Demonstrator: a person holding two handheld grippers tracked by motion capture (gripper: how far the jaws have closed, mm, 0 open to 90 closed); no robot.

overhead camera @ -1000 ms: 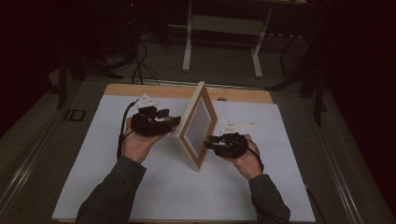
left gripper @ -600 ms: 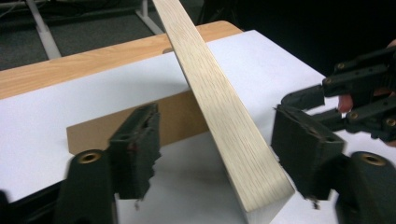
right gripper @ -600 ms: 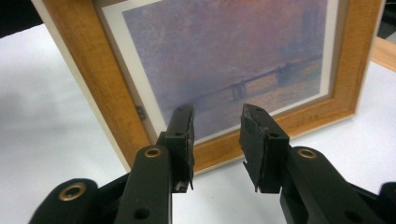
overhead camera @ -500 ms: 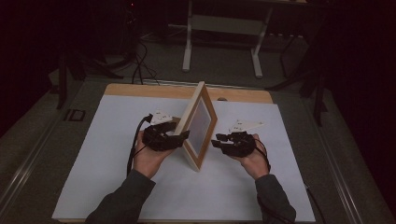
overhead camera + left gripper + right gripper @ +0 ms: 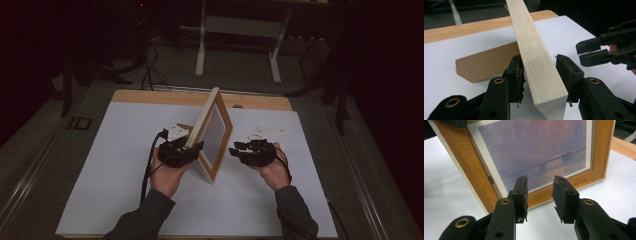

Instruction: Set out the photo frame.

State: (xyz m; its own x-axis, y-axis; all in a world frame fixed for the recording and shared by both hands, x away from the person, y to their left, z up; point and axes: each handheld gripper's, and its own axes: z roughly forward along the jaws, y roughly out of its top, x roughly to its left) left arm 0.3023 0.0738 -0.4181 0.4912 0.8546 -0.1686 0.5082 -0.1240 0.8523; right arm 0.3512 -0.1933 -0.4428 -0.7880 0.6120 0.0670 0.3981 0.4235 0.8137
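Closing my left gripper (image 5: 540,75) around the picture frame's (image 5: 212,135) edge at center frame, jaws just narrowing, pads not quite pressing. My right gripper (image 5: 539,195) waits apart, facing the picture. Gripping and lifting remain.

picture frame (image 5: 214,137): pale oak grain | print (image 5: 534,152): purple-orange haze | stand (image 5: 486,62): brown | table cover (image 5: 120,150): white

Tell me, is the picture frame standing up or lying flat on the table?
Standing up. The picture frame rests on its lower edge on the white table, leaning slightly, with its brown back stand propped out behind it.
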